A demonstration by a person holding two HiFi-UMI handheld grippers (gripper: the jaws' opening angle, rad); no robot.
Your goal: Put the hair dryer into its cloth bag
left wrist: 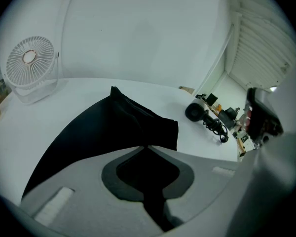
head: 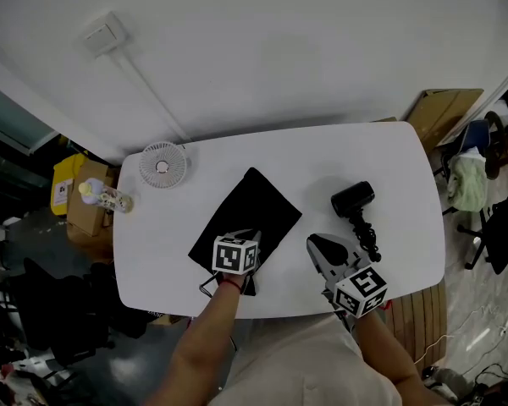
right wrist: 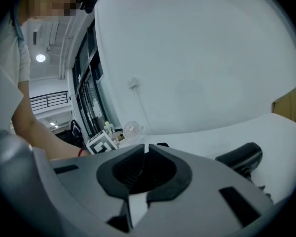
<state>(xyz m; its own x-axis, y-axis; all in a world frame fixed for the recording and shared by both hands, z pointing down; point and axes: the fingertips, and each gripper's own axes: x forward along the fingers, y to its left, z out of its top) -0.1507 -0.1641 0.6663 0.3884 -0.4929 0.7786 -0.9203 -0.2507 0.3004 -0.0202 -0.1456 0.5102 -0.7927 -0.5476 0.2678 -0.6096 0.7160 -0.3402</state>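
A black cloth bag lies flat in the middle of the white table. My left gripper is at the bag's near edge, pointing steeply down. In the left gripper view the bag rises into my left gripper, whose jaws are shut on its near edge. The black hair dryer lies to the right of the bag, its coiled cord trailing toward me. My right gripper hovers near the table's front, shut and empty, a little short of the hair dryer.
A small white fan stands at the table's far left corner. A bottle sits on boxes beyond the left edge. Cardboard and chairs stand past the right edge. A white wall lies behind the table.
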